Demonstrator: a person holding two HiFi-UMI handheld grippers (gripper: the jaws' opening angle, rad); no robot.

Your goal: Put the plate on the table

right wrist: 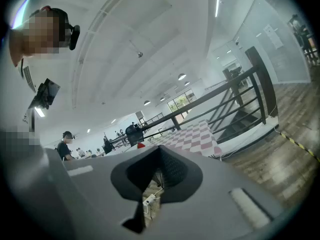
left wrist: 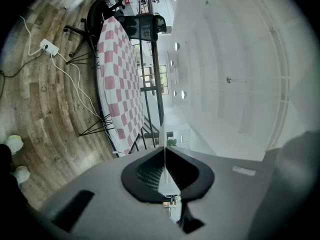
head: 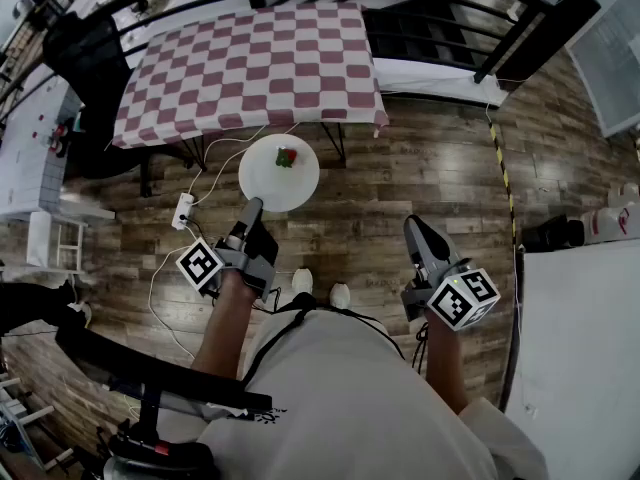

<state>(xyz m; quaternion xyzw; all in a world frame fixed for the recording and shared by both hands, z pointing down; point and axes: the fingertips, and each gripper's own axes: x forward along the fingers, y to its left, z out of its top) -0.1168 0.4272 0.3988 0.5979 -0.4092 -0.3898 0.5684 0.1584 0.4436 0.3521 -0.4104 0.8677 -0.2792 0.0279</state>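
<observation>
Wood-plank floor (head: 420, 168), red-and-white checkered-cloth table (head: 250, 63) ahead. Left gripper (head: 252, 208) pinches the rim of the round white plate (head: 268, 183), which carries a small red-and-green item (head: 287, 157) and is held over the floor, short of the table. Right gripper (head: 415, 226) has its jaws pressed together, empty. Plate picked up; remaining: reach the table and set it down.

I hold my left gripper (head: 252, 209) out ahead of me, forearm (head: 224, 326) bare and stretched forward, its marker cube (head: 200, 265) turned up and to the left. In the left gripper view its jaws are pressed onto the thin rim of the plate (head: 279, 173), seen edge-on between them. My right gripper (head: 414, 224) sits well apart on the other side of my body, drawn nearer to me and angled forward. In the right gripper view its jaws meet at the tips with nothing between them.
</observation>
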